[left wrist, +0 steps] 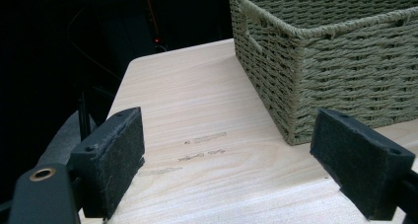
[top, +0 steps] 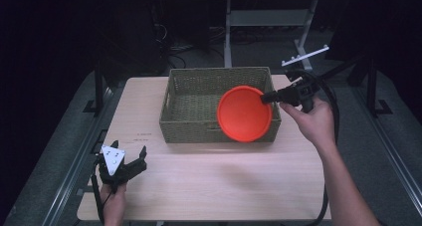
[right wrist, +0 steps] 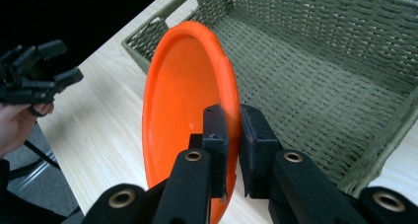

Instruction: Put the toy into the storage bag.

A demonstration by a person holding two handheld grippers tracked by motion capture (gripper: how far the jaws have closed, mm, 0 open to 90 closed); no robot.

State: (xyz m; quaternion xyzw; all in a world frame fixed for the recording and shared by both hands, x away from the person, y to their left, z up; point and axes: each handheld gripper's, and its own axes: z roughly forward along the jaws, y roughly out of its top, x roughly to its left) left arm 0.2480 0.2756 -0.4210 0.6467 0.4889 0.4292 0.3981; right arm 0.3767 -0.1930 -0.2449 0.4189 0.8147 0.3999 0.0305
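Plate (top: 244,114), clamped on edge by right gripper (top: 268,97), hangs over basket (top: 189,104) at 3 o'clock, not yet released; left gripper (top: 130,162) idle, jaws apart.

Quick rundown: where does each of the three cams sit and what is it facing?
High view: above the person's side, looking forward and down on the table; both forearms and grippers show.
Left gripper view: rides the left gripper, low over the table, jaws open, facing the basket.
Right gripper view: rides the right gripper, shut on the orange plate, tilted over the basket.
Shared: the basket shows in all three.
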